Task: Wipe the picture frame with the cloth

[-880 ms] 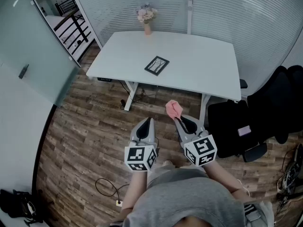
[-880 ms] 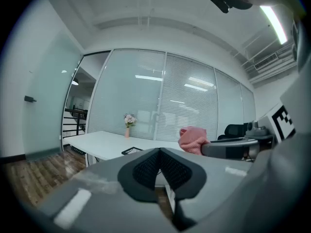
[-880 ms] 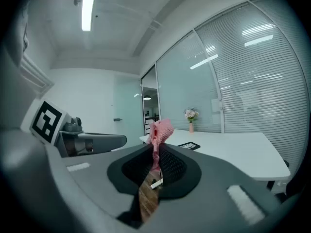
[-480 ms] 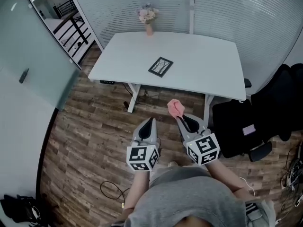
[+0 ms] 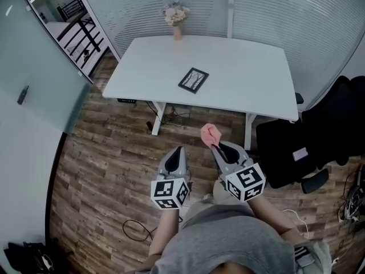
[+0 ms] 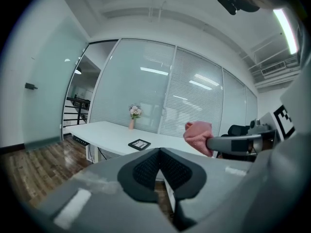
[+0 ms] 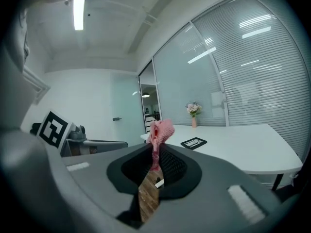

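my right gripper [image 5: 214,146] pinches the pink cloth [image 5: 209,133], my left gripper [image 5: 179,150] is closed on nothing; the picture frame [image 5: 193,80] lies far off on the white table [image 5: 251,67]; next, i judge, i must get within reach of it.

table [image 5: 245,61] stands on floor [image 5: 97,170] ahead | picture frame [image 5: 193,80] lies on table, left of centre | flower vase [image 5: 176,17] at table's far edge, behind frame | chair [image 5: 319,130] right of table | left gripper [image 5: 180,149] beside right gripper [image 5: 214,145] above floor, before table | cloth [image 5: 209,132] between right jaws
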The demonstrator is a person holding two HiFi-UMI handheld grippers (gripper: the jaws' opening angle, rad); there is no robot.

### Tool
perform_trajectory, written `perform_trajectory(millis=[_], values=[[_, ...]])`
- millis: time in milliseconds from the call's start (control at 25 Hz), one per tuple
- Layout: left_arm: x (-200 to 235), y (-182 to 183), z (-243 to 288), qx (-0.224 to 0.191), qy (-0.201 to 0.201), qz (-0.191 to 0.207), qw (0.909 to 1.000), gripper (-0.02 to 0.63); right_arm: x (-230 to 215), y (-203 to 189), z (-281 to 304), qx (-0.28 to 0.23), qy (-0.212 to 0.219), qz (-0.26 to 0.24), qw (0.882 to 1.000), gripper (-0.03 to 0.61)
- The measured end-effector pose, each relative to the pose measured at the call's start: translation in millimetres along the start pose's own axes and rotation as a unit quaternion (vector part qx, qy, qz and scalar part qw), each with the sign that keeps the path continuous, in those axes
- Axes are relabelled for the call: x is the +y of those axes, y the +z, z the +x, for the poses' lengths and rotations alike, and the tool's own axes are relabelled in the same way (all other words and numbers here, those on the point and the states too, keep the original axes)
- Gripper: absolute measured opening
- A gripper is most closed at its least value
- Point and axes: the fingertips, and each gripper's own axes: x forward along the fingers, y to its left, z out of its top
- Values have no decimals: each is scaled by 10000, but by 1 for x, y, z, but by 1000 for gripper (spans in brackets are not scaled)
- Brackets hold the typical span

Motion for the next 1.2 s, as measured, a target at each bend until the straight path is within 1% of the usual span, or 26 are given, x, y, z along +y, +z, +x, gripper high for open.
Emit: perform_trajectory(millis=[200,440,600,800,1200], values=[[8,-1,15,55,22,-110,9999,0,-7,-1,13,84,45,-88,9999,44],[31,3,54,100,36,-179,9998,0,-29,7,54,48,97,-113,9999,46],[48,9,90,90,20,-263,9996,0,-54,17,90,11,105,-151,9998,46],[71,25,132,114,11,-245,9996,0,-83,32,137,-18,94,-135,9999,46],[109,34,222,334,27,-377,9987,0,-150,54,223,117,76,-224,9997,46]])
